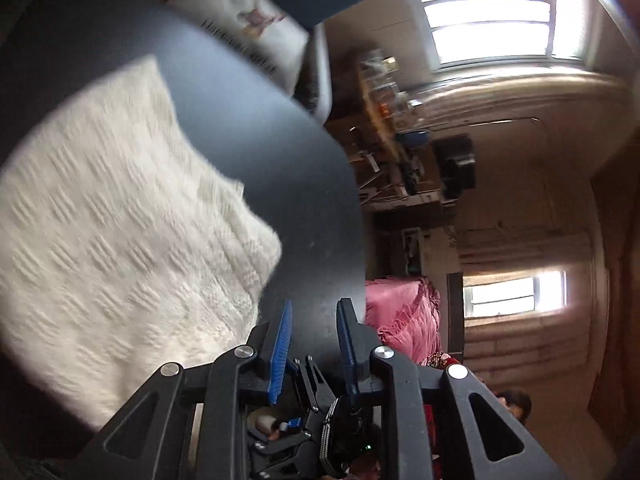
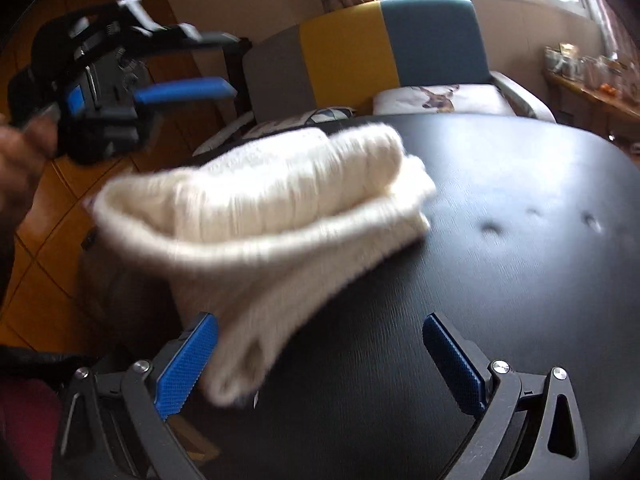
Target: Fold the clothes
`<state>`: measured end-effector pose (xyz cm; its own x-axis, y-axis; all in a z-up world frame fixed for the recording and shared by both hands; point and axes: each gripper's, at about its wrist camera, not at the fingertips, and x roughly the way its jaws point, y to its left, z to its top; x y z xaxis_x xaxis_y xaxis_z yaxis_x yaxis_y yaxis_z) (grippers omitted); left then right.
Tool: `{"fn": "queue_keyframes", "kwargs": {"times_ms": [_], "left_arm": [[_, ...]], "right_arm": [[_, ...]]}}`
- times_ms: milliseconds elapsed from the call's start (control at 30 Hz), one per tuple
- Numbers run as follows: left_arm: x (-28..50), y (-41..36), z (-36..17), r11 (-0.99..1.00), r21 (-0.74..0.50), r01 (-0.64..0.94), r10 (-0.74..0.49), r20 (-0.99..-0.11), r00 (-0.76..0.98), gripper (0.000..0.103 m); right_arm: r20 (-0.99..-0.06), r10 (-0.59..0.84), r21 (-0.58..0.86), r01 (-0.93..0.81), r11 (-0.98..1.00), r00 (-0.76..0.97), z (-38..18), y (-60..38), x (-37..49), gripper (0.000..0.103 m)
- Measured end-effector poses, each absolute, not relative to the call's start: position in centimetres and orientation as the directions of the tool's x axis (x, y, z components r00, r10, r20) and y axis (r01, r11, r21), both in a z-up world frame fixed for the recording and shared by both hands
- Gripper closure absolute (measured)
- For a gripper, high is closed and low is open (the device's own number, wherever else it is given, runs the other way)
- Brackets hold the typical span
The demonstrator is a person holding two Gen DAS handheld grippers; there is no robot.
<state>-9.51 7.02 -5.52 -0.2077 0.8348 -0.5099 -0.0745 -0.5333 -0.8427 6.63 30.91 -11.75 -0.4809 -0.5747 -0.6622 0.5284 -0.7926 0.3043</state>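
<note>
My right claw (image 2: 320,360) is spread wide, and nothing is between its blue fingers (image 2: 184,364). My left claw (image 1: 312,344) is open too, with a gap between its fingers and nothing in it. From the right camera I can see my left claw (image 2: 188,68) up in the air at the far left, away from the cloth, with my hand (image 2: 20,164) on it.

The white knitted sweater (image 2: 272,208) lies folded up on the black surface (image 2: 500,280). It sits on the left part, and one floppy end hangs toward me and touches the left finger of my right claw. From the left camera the sweater (image 1: 120,240) fills the left side, just beside my claw. The picture is blurry, so I cannot tell how neat the folds are.

Behind the surface stands a chair (image 2: 384,52) that is grey, yellow and blue. A white cushion (image 2: 436,98) with a deer on it lies on the seat. At the far right is a wooden shelf (image 2: 592,84) full of small things. A pink blanket (image 1: 404,312) shows past the edge of the surface.
</note>
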Motion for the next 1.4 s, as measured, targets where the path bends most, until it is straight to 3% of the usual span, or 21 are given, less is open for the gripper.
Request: {"fn": "queue_keyframes", "kwargs": {"times_ms": [133, 267, 367, 567, 733, 767, 967, 1167, 1400], "left_arm": [[-10.3, -0.1, -4.3, -0.696, -0.71, -0.108, 0.685, -0.611, -0.396, 0.081], [-10.4, -5.1, -6.4, -0.809, -0.586, -0.049, 0.533, -0.695, -0.482, 0.081], [-10.0, -5.6, -8.1, -0.811, -0.581, -0.077, 0.542, -0.693, -0.476, 0.081], [-10.6, -2.2, -9.6, -0.817, -0.501, -0.286, 0.576, -0.684, -0.448, 0.081], [-9.8, 1.7, -12.2, -0.752, -0.495, -0.435, 0.647, -0.68, -0.345, 0.082], [-9.3, 2.1, -12.7, -0.738, -0.499, -0.454, 0.66, -0.674, -0.332, 0.082], [-8.1, 2.2, -13.9, -0.688, -0.525, -0.501, 0.71, -0.63, -0.315, 0.082], [-7.8, 0.4, -12.6, -0.658, -0.574, -0.488, 0.747, -0.58, -0.325, 0.083], [-5.7, -2.1, -12.7, -0.658, -0.584, -0.476, 0.752, -0.547, -0.369, 0.082]], "right_arm": [[-0.636, -0.637, 0.333, 0.59, -0.736, -0.436, -9.2, 31.4, 8.6, 0.0], [-0.598, -0.735, 0.347, 0.724, -0.596, -0.318, -6.1, 27.5, 9.6, 0.0], [-0.614, -0.76, 0.38, 0.764, -0.521, -0.213, -5.7, 24.2, 8.0, 0.0], [-0.634, -0.77, 0.486, 0.736, -0.471, -0.073, -6.4, 21.0, 6.2, 0.0], [-0.622, -0.779, 0.667, 0.575, -0.474, 0.079, -11.5, 22.8, 5.3, 0.0], [-0.632, -0.771, 0.676, 0.542, -0.499, 0.077, -13.0, 23.7, 5.5, 0.0], [-0.444, -0.894, 0.809, 0.399, -0.431, -0.064, -14.3, 29.9, 6.7, 0.0], [-0.441, -0.85, 0.787, 0.331, -0.521, -0.289, -10.9, 34.7, 4.4, 0.0], [-0.462, -0.773, 0.794, 0.186, -0.579, -0.435, -11.6, 35.7, -2.2, 0.0]]}}
